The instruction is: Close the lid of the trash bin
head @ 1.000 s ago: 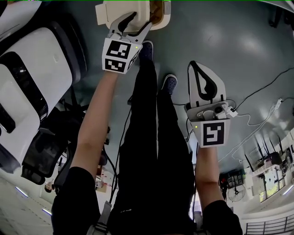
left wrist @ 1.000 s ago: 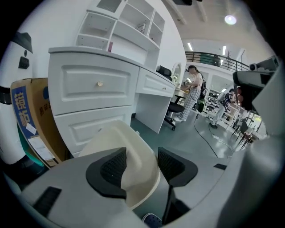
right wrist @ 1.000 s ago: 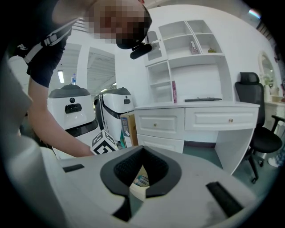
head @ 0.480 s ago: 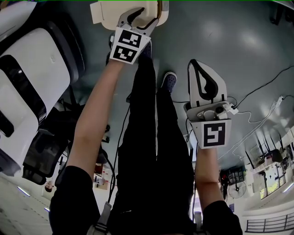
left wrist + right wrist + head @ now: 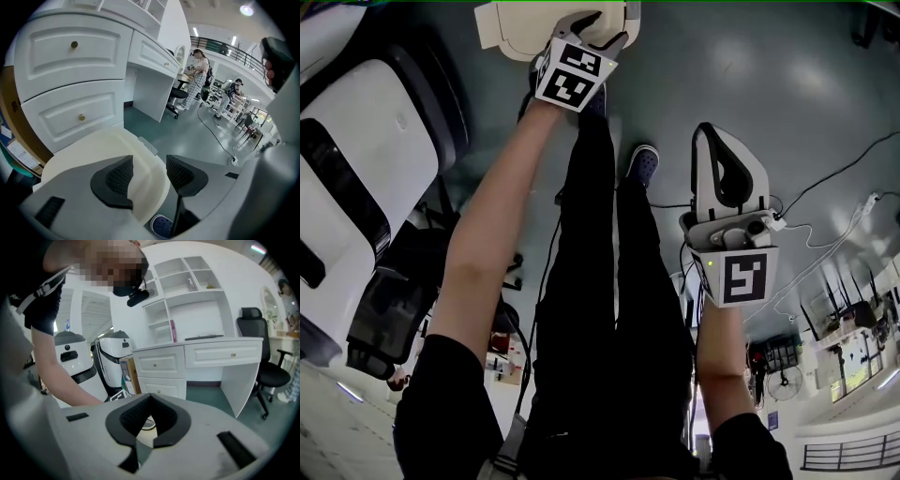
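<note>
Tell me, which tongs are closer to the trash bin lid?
Left. The left tongs are right at the cream lid, jaws apart over its rim. The right tongs hang well away from it, off to the side, shut and empty.

Bright, even indoor light falls from ceiling lamps point(image 5: 246, 9). It leaves pale glare patches on the glossy floor point(image 5: 811, 94) and washes the cream trash bin lid point(image 5: 511, 28) nearly white, with only soft shadows. All three views are wide-angle, so straight edges such as the white drawers point(image 5: 70, 79) bow and the corners fade to black; close to the lens the jaws look slightly soft.
</note>
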`<state>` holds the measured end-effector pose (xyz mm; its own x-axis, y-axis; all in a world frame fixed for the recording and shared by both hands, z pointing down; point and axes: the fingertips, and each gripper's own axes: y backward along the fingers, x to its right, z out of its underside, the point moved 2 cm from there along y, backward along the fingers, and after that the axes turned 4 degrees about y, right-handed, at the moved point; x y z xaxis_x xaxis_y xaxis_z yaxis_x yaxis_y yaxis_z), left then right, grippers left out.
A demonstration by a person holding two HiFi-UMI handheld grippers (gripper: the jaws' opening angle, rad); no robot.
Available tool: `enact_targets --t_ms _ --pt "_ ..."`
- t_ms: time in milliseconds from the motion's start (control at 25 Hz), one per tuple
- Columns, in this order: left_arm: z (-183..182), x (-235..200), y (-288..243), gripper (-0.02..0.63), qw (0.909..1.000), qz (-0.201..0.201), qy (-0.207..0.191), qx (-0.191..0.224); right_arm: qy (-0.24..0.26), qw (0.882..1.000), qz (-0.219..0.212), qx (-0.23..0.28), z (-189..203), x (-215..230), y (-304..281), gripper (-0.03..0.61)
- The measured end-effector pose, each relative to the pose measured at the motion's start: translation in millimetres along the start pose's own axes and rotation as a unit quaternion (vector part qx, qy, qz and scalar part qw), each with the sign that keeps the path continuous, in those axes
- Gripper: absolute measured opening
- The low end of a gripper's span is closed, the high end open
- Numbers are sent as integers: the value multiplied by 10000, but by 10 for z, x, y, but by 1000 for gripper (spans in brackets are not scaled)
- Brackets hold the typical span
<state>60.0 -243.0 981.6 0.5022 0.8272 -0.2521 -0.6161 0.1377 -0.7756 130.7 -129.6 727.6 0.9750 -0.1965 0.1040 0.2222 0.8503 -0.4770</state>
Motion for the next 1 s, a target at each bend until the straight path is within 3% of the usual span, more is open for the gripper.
enact_targets --t_ms 120,560,720,1000 --pt "51 -6 -83 229 9999 55 65 -92 118 9999 9 -52 22 2 -24 5" --pt "115 -50 -214 209 9993 22 -179 -326 -707 9975 30 84 75 35 -73 6" --pt "132 -88 -244 187 9993 83 152 -345 -707 9975 30 80 92 43 -65 6" --pt "101 -111 -212 179 9993 59 315 -172 -678 9977 80 38 110 82 2 6"
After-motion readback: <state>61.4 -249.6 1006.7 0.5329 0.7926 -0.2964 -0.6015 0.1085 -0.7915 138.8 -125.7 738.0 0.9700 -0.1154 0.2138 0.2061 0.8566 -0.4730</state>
